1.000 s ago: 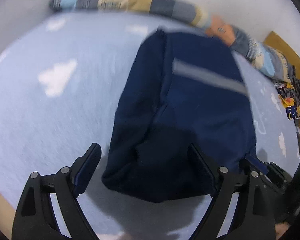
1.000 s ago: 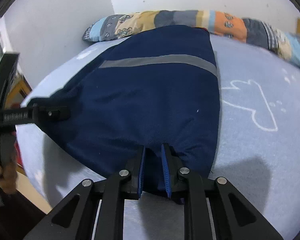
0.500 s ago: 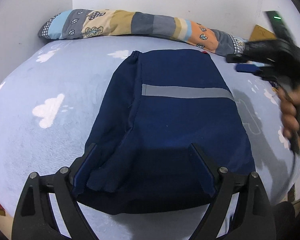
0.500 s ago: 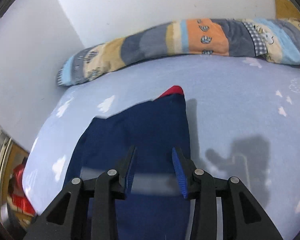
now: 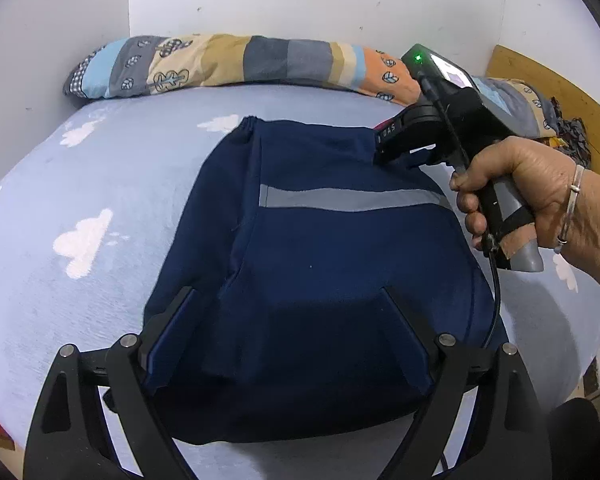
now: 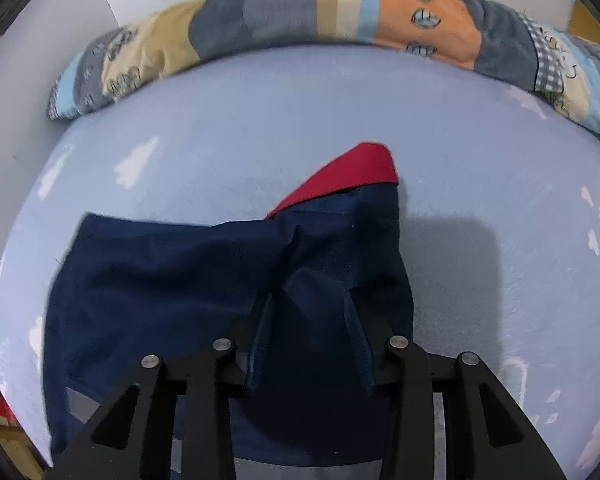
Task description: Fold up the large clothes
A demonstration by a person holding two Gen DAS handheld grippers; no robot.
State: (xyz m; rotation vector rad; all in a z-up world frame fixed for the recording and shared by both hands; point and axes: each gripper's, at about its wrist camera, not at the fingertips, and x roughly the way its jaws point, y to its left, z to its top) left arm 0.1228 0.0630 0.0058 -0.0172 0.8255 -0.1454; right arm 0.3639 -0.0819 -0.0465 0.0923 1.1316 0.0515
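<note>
A bed (image 5: 100, 184) with a pale blue sheet printed with white clouds fills both views, set against white walls. A long patchwork bolster (image 5: 236, 62) lies along its far edge.

In the middle of the bed lies a folded navy garment (image 5: 320, 264) with a grey band (image 5: 352, 199) across it. Its long axis runs from the near edge of the bed toward the bolster. A red corner (image 6: 352, 174) pokes out from under its far right end.

The left gripper (image 5: 288, 344) hangs over the near end of the garment, fingers wide apart, holding nothing; the cloth lies below and between them.

The right gripper (image 6: 306, 340), held by a hand (image 5: 524, 188) wearing a bangle, is at the far right corner, pointing steeply down. Its jaws have just been opening and now stand partly apart over the cloth, which sits between the fingers; they do not look clamped on it.

The right gripper is the nearer one to the far end, just short of the red corner. The left is nearer the near end. A next fold along the long axis would likely bring one end toward the other
</note>
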